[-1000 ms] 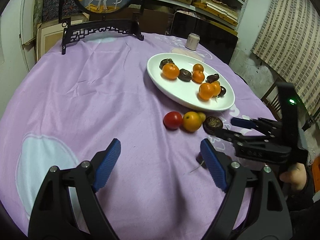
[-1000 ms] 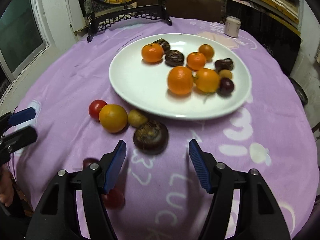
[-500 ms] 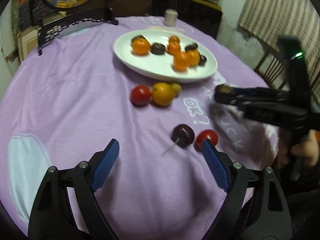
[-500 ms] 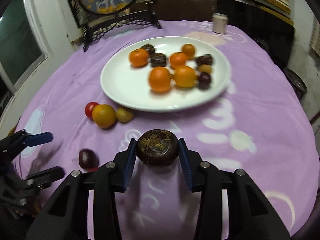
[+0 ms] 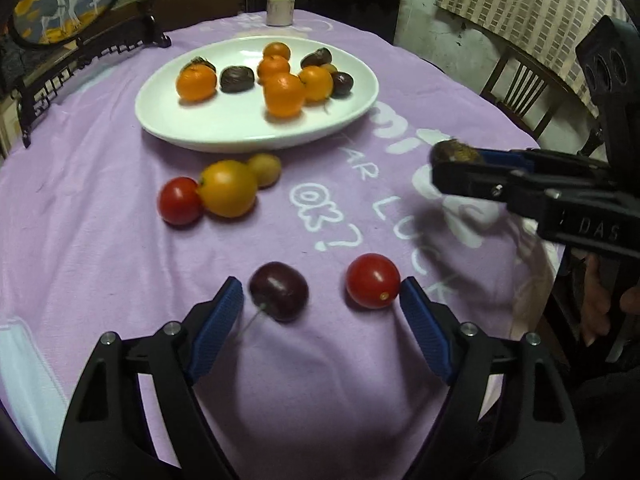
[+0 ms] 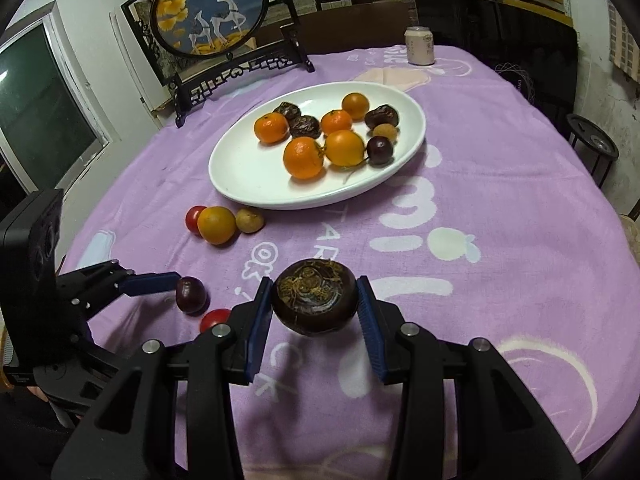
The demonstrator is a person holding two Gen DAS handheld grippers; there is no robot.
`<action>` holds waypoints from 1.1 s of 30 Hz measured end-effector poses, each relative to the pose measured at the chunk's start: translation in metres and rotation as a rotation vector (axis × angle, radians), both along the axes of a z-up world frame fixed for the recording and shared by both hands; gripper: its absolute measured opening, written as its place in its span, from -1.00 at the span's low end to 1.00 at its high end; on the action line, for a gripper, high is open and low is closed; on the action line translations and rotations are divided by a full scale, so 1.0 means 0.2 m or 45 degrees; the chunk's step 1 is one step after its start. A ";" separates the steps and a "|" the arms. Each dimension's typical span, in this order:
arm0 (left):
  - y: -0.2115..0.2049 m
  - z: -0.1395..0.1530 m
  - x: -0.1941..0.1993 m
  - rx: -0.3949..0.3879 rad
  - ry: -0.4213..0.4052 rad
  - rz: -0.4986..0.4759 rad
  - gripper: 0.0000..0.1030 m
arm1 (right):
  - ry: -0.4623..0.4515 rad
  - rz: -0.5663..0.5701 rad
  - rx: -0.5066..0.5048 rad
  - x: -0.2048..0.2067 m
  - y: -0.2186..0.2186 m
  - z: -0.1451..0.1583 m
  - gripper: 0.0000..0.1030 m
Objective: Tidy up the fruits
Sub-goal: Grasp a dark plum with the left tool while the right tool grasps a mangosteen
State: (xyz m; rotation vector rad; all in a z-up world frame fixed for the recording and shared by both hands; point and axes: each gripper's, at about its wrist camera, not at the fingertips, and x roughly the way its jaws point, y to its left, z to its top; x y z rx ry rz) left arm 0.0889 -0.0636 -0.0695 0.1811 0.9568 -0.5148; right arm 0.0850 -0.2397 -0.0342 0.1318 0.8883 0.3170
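Observation:
My right gripper (image 6: pixel 316 312) is shut on a dark brown water chestnut (image 6: pixel 315 298) and holds it above the purple cloth; it shows at the right of the left wrist view (image 5: pixel 456 152). My left gripper (image 5: pixel 320 316) is open, low over the cloth, with a dark cherry (image 5: pixel 279 290) and a red cherry tomato (image 5: pixel 373 280) between its fingers. A white plate (image 6: pixel 240 176) holds several oranges and dark fruits. A red tomato (image 5: pixel 179 201), an orange (image 5: pixel 228 188) and a small yellow-brown fruit (image 5: pixel 265 169) lie in front of the plate.
A black framed deer screen (image 6: pixel 212 12) stands at the back of the round table. A drink can (image 6: pixel 419 46) stands behind the plate. A wooden chair (image 5: pixel 520 92) and a dark cabinet are beyond the right edge.
My right gripper closed on the water chestnut and lifted it off the cloth. My left gripper moved forward and down until the cherry and the tomato lie between its fingers.

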 end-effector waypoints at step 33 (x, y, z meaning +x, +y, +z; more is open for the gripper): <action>0.08 -0.04 -0.01 -0.039 0.026 0.003 -0.40 | 0.007 0.033 0.000 -0.02 0.07 0.03 -0.18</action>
